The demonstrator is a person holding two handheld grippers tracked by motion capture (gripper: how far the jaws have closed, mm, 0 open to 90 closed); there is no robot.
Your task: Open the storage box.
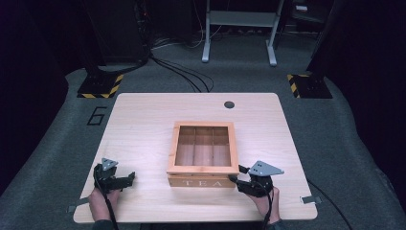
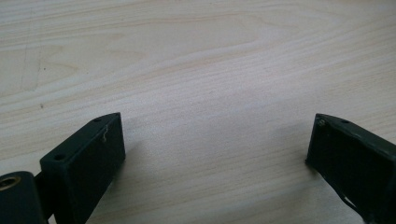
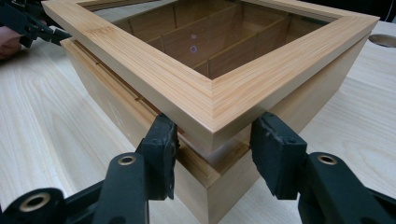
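A wooden tea box [image 1: 203, 155] sits near the middle of a pale wood counter [image 1: 143, 120], with the word TEA on the side facing the person. Its lid is a wooden frame around a clear pane, and through the pane dividers and bare compartments can be seen.

The right tongs [image 1: 238, 173] are at the box's near right corner. In the right gripper view the two black pads [image 3: 161, 149] sit on either side of the lid's corner [image 3: 212, 123], clamped on it. The lid [image 3: 205, 56] is raised a little at this corner — a dark gap shows between it and the box body [image 3: 224, 182] below.

The left tongs [image 1: 125, 178] rest on the counter well to the left of the box, level with its front face. Their jaws stand wide apart in the left gripper view, with nothing between them but bare wood grain.

Judging from this, the work of opening the box has only just begun. The grip on the lid's corner is made and the lid looks barely cracked open at the front. What seems left is to swing the lid up and back on its far edge — the left tongs have no part in it yet and touch nothing of the box.
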